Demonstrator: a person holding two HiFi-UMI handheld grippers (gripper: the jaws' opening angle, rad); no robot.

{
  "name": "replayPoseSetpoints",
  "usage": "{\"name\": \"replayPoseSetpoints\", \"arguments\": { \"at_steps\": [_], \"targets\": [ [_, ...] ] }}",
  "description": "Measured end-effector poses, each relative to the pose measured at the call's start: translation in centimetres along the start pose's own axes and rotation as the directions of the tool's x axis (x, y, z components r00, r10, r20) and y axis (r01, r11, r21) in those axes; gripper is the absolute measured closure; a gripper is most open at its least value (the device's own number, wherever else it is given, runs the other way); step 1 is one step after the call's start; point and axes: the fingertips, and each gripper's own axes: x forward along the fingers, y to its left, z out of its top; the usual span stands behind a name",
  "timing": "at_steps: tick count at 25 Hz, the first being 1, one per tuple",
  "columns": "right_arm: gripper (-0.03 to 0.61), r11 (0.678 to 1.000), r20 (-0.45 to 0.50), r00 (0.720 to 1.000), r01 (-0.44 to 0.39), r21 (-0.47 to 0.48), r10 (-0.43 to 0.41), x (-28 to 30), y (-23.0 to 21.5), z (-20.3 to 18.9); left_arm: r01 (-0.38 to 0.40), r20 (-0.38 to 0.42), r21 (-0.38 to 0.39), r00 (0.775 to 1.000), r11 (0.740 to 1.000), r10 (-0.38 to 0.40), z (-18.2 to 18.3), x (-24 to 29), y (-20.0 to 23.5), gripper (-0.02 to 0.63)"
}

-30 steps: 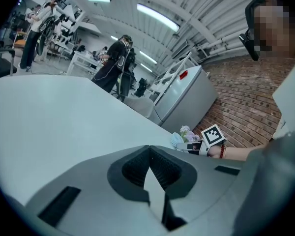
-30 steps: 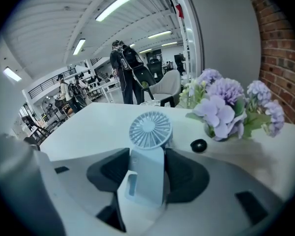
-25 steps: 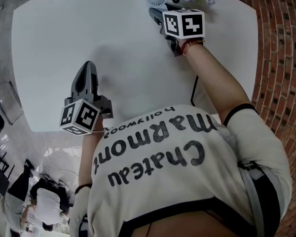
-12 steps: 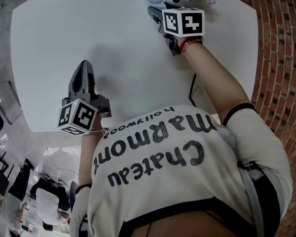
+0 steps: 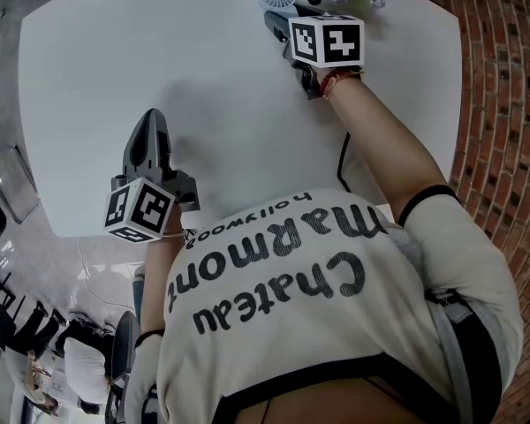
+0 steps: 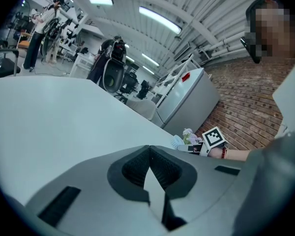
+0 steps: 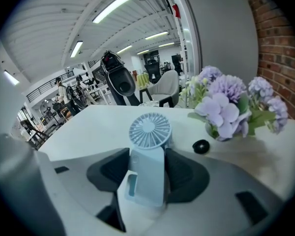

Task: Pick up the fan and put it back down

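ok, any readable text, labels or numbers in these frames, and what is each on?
"Chateau Marmont": large print on the person's shirt, upside down in the head view.
"hollywood": small print on the same shirt.
On the marker cubes: square patterns only, no words.
On the fan: none visible.
On the red sign: too small to read.

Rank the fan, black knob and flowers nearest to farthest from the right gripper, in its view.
1. fan, inside the right gripper.
2. black knob, ahead to the right.
3. flowers, beyond the knob, farthest right.
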Motion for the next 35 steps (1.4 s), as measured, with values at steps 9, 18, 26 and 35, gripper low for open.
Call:
{"name": "replayPoseSetpoints", "arguments": {
  "at_steps": [9,18,26,35],
  "targets": [
    [0.339,1.0,0.01,1.0,0.025,0.005,-0.025,0.3,-0.3,-0.1,0.0,-0.001,-0.006,1.0,1.0,0.0,-0.2,-0.2,0.0,0.612],
    [0.337,0.999,0.028,0.999,0.046,0.0,-0.046,0.5,-0.6,-0.2,0.028,-0.006,-0.003,1.0,1.0,-0.028,-0.4,-0.2,-0.2,0.612],
    [0.344,0.998,0.032,0.998,0.057,-0.03,-0.056,0.5,-0.4,-0.2,0.06,-0.008,0.016,0.998,0.998,-0.06,-0.1,-0.8,-0.4,0.612],
    [0.345,0.995,0.034,0.996,0.08,-0.056,-0.078,0.2,-0.3,-0.6,0.037,0.036,0.032,0.999,0.999,-0.038,-0.1,-3.5,-1.6,0.612]
  ]
}}
